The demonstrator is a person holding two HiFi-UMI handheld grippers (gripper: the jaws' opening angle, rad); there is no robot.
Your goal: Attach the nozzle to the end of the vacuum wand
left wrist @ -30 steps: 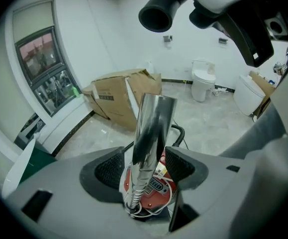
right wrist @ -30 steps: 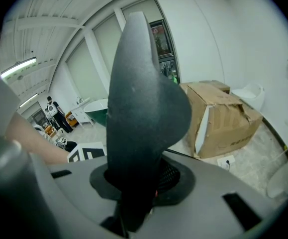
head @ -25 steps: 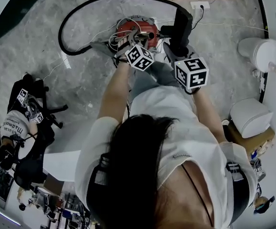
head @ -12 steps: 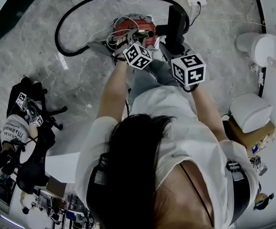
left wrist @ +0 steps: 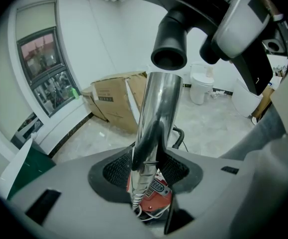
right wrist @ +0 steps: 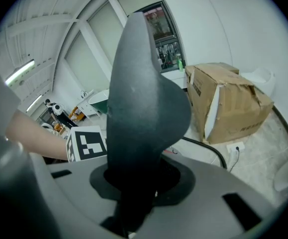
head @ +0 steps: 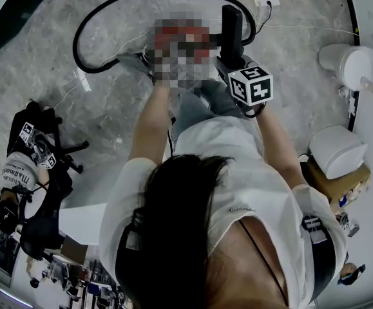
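Note:
A chrome vacuum wand (left wrist: 156, 113) rises out of my left gripper (left wrist: 146, 169), whose pads are shut on its lower part. Just above the wand's open end hangs the round socket of the black nozzle (left wrist: 169, 54), a small gap apart and not quite in line. My right gripper (right wrist: 139, 183) is shut on that nozzle (right wrist: 144, 98), which fills its view. From the head view the nozzle (head: 231, 28) stands up from the right gripper (head: 234, 60); a mosaic patch covers the left gripper and the wand there.
The red vacuum body (left wrist: 153, 195) lies on the floor below the wand, with its black hose (head: 83, 37) looped to the left. A cardboard box (left wrist: 116, 101) and a white bin (head: 357, 69) stand nearby. A black chair with gear (head: 38, 166) is at the left.
My right gripper has sunk with the nozzle, closer to the wand's end. The left gripper has held its place; a mosaic patch now covers it in the head view.

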